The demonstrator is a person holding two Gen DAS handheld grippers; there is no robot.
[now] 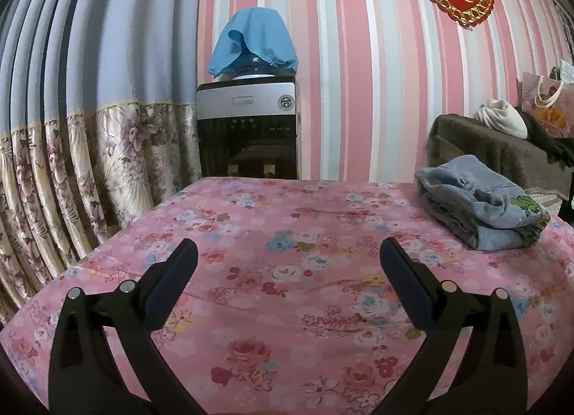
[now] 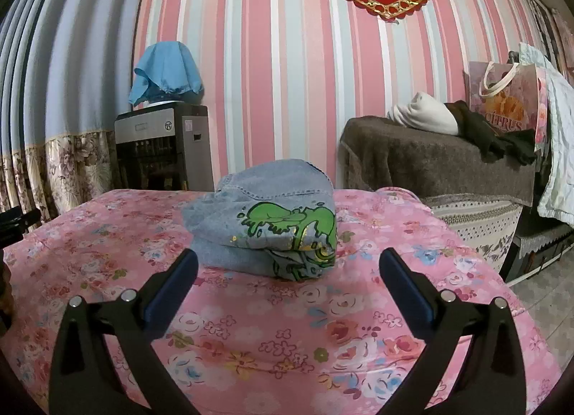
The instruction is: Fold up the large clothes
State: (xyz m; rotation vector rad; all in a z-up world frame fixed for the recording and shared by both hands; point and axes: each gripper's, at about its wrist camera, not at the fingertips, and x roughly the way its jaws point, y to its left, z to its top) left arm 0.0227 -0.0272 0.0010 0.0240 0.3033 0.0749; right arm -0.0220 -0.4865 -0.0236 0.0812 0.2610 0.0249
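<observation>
Both tools, the left tool [image 1: 288,246] and right tool [image 2: 288,257], hover released and empty above the pink floral-covered counter [image 2: 251,336]. One folded light-blue denim garment with a green cartoon print [image 2: 272,221] lies just beyond the right tool, toward the counter's far right.

Soft, even indoor light filling both views, no glare showing, faint shadow sitting under the folded denim garment [image 2: 265,232], strong fisheye bending the striped wall [image 1: 358,74] at the edges, corners darkening to black, focus holding mostly sharp.
</observation>
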